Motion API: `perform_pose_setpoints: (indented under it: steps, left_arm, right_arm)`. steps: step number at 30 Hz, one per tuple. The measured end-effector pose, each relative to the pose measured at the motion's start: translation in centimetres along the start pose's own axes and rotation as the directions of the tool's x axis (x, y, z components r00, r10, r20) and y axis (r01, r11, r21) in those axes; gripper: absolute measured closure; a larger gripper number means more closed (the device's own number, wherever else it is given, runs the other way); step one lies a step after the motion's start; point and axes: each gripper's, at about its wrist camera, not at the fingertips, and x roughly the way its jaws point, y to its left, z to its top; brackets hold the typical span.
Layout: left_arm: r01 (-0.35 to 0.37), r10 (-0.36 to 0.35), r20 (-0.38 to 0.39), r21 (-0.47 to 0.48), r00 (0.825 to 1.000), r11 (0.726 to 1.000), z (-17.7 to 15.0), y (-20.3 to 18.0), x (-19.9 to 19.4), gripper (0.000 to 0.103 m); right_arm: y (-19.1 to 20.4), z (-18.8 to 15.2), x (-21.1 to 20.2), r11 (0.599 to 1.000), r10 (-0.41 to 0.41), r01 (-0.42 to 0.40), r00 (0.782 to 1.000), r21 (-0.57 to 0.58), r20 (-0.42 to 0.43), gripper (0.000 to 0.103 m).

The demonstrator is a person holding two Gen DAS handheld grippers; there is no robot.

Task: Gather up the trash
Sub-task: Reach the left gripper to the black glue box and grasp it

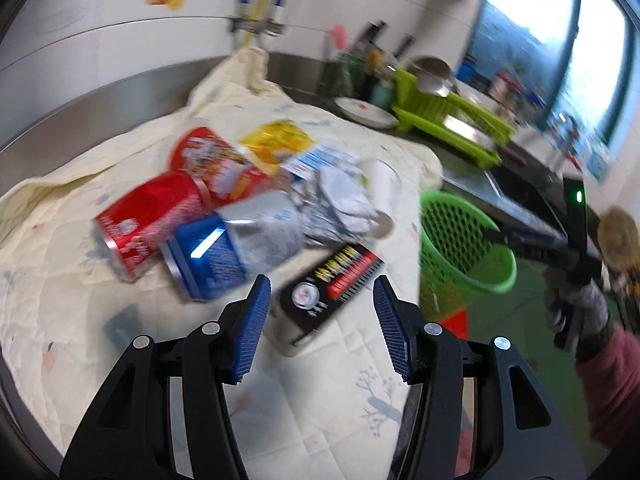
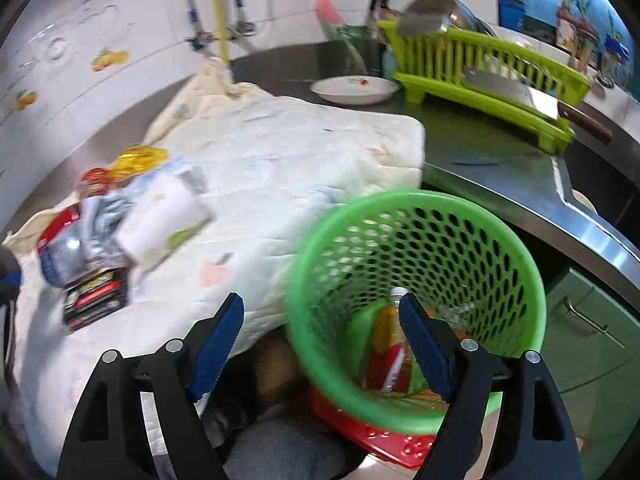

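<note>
Open right tongs (image 2: 320, 320) above green basket (image 2: 500, 248), bottle (image 2: 390, 344) inside

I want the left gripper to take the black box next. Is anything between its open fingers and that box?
Nothing visible: the left gripper is open and empty, and the black box lies just ahead on the quilted cloth. The blue can lies to its left, close by.

No wording can be read in either view: motion blur smears it all. The black box (image 1: 326, 294) carries yellow lettering and a red band with white print, the red can (image 1: 150, 222) white script, the blue-and-silver can (image 1: 236, 244) and the red snack tube (image 1: 212, 164) printed labels, all illegible
</note>
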Motion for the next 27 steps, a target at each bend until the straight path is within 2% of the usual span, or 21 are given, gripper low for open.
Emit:
perform_pose_setpoints:
  steps: [5,6,10,18,23,27]
  left_arm:
    - [0.034,-0.026,-0.060,0.128,0.998,0.991,0.0,-2.1,2.1,0.043]
    - [0.061,-0.050,-0.079,0.149,0.996,0.987,0.1,-2.3,2.6,0.042]
    - [0.079,-0.056,-0.127,0.182,0.990,0.980,0.8,-2.6,4.8,0.042]
    - [0.067,-0.015,-0.175,0.294,0.984,0.953,1.6,-3.8,7.3,0.042]
    - [0.027,0.044,-0.209,0.327,0.977,0.945,1.6,-3.6,9.2,0.042]
    - [0.015,0.062,-0.218,0.334,0.974,0.942,1.8,-3.2,9.8,0.042]
  right_arm:
    - [1.9,0.0,-1.2,0.999,0.022,-0.021,1.000,-0.048,0.019,0.025]
    - [2.2,0.1,-1.5,0.998,0.025,-0.024,0.999,-0.056,0.024,0.025]
    - [2.8,0.2,-1.7,0.998,0.040,-0.038,0.999,-0.059,0.027,0.025]
    - [3.5,-0.1,-1.6,0.996,0.055,-0.053,0.998,-0.071,0.017,0.025]
    - [3.7,-0.4,-1.5,0.995,0.066,-0.065,0.998,-0.071,0.009,0.025]
    - [4.1,-0.7,-1.4,0.994,0.069,-0.069,0.998,-0.081,0.001,0.025]
